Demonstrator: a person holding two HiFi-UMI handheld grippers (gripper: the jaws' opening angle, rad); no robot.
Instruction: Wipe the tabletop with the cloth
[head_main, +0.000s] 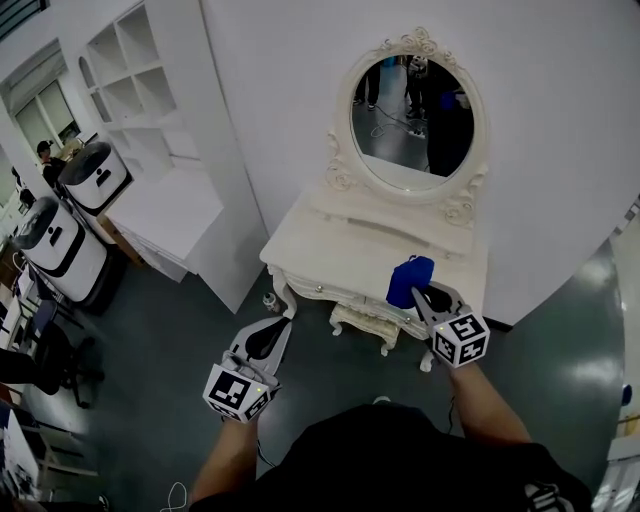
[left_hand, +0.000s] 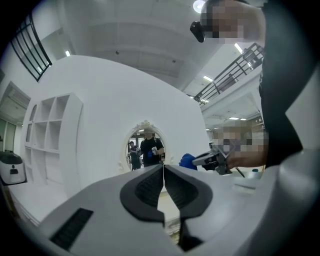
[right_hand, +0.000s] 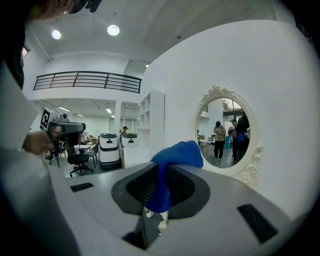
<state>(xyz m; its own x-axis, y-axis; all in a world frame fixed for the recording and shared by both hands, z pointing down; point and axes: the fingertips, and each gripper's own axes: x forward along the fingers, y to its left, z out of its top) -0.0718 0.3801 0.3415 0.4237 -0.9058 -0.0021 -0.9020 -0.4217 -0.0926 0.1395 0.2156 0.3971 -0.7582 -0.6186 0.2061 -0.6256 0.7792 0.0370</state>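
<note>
Blue cloth (head_main: 410, 281) sits pinched in my right claw (head_main: 428, 296), the jaws closed on it so that its folds bunch up above the tips and a strip hangs down between the dark pads. I hold it over the front right part of the white carved counter (head_main: 340, 255); whether the cloth touches the top I cannot tell. My left claw (head_main: 281, 328) is lower and to the left, out over the dark floor (head_main: 180, 330) just off the counter's front left corner, well apart from the cloth. Its jaws are closed tip to tip with nothing between them. An oval mirror (head_main: 415, 125) in an ornate white frame stands at the back of the counter against the white wall, and white open shelving (head_main: 135, 95) stands off to the left.
</note>
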